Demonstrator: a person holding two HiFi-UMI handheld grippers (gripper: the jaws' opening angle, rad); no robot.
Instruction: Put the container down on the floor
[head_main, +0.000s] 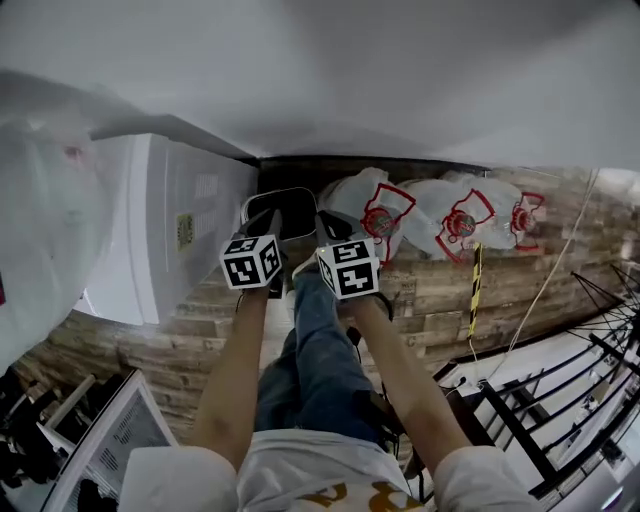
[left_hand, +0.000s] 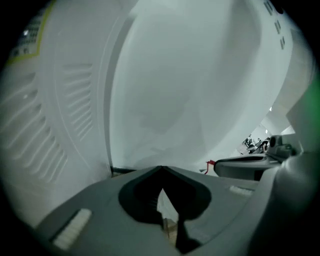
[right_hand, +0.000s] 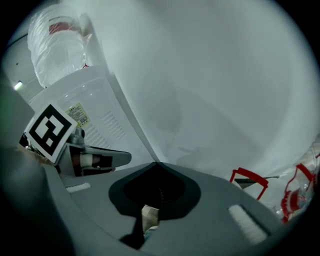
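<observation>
Setting the container (head_main: 292, 212) at the foot of the wall (head_main: 400, 80), 2 claws drawn shut.

Left claw (left_hand: 161, 170) and right claw (right_hand: 156, 165) each show jaws meeting at the tips with nothing seen between them, and in the head view they flank the container's rim from above. It sits low over the plank floor (head_main: 440, 290), between a white cabinet (head_main: 190, 220) and a row of white bags (head_main: 375, 215) with red print. It looks already down or nearly so, though contact with the planks can't be confirmed. To finish well, I'd lift both claws straight up and evenly, so neither snags the rim or tips the container toward the bags. Its inside reads dark and its contents can't be made out; the bags look filled, their contents hidden.
</observation>
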